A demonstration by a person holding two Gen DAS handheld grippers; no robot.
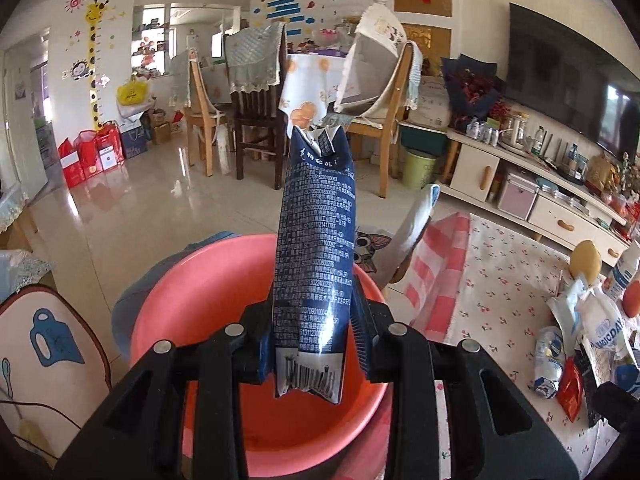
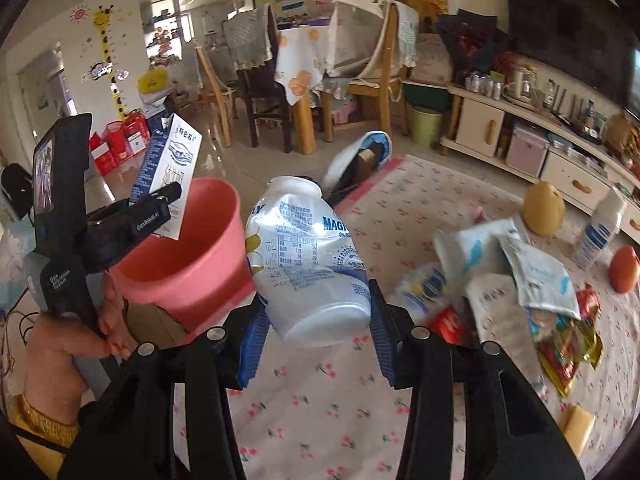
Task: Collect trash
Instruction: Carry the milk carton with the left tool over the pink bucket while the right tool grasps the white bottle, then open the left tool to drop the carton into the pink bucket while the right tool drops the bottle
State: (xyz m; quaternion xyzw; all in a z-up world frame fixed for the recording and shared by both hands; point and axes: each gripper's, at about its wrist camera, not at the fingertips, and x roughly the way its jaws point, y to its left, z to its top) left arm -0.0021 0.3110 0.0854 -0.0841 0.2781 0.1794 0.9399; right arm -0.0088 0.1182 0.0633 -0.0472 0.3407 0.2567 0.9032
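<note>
1. Pink plastic forms the basin (image 1: 208,300), which is seen directly below and ahead of the left claw (image 1: 312,340); its wall is smooth and flared.
2. A flattened navy carton (image 1: 314,248) is clamped between the left jaws, standing upright, its torn top above and its barcode end hanging over the basin.
3. A crushed white bottle (image 2: 308,256) of thin, dented plastic is gripped across its body by the right claw (image 2: 316,320), held clear above the tablecloth (image 2: 320,408).
4. The drop-off step is judged to be in hand: the carton is already poised over the basin, so only a release of the left jaws is called for.
5. The bottle is then to be carried left, toward the basin, and let go.
6. More trash is left to the right of the right claw: soft white pouches (image 2: 520,264) and crinkled foil wrappers (image 2: 568,344), heaped on the flowered cloth.
</note>
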